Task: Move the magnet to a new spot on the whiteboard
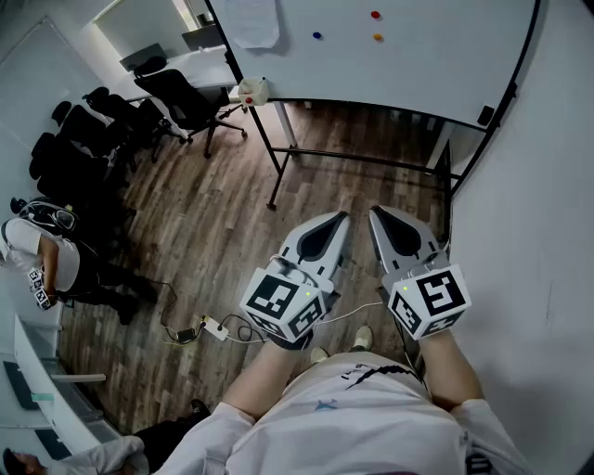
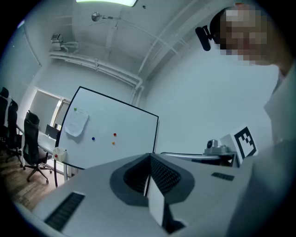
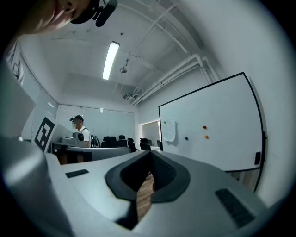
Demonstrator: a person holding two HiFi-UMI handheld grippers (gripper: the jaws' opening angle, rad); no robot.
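Whiteboard bearing red magnet, blue magnet and orange magnet; left gripper and right gripper, jaws together and empty, well short of the whiteboard; best to part one pair on approach, then pinch a magnet squarely by its sides.

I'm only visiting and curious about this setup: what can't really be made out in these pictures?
- White paper sheet on the white whiteboard: head view's top edge cuts it; any writing too small everywhere.
- Small red-and-white box at the board's corner: too small to identify.
- Round red magnet, blue magnet, orange magnet: tiny dots, no detail.
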